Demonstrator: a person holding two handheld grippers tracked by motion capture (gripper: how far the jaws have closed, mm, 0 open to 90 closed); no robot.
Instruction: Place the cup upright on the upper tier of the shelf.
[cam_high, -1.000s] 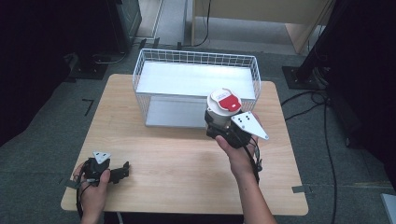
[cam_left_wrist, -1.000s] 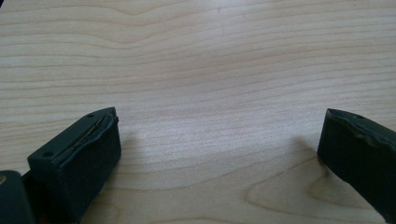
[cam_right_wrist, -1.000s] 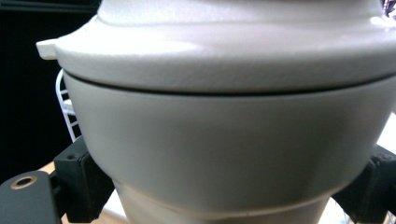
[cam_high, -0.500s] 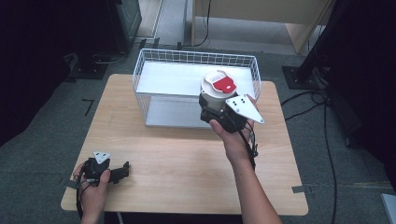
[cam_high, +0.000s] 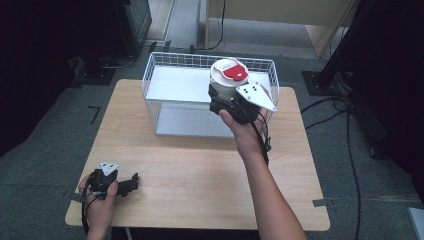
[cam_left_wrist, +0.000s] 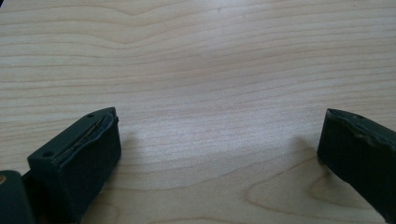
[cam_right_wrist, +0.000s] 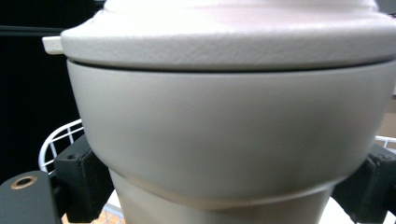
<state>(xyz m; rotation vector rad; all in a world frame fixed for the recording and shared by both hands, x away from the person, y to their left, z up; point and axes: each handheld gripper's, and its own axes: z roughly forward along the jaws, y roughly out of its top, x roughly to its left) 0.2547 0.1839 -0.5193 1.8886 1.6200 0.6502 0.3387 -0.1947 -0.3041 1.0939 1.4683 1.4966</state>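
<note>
A pale grey container with a white lid and a red flap on top (cam_high: 227, 77) is held in the air above the white wire basket (cam_high: 165, 75). My right gripper (cam_high: 225, 102) is shut on its body, just below the lid; in the right gripper view the container (cam_right_wrist: 224, 121) sits close up between the two black jaws. My left gripper (cam_high: 131, 183) rests on the wooden table (cam_high: 200, 170) near the front left corner. Its jaws stand wide apart over bare wood (cam_left_wrist: 215, 93), nothing between them.
The wire basket stands at the back of the table, with a white floor and a low shelf. Black stands and cables (cam_high: 345, 125) lie on the floor to the right. Dark equipment (cam_high: 130, 20) stands behind the table at the left.
My right gripper has carried the container up and away from me, from the basket's near right rim to above the basket. The left gripper has stayed still.
</note>
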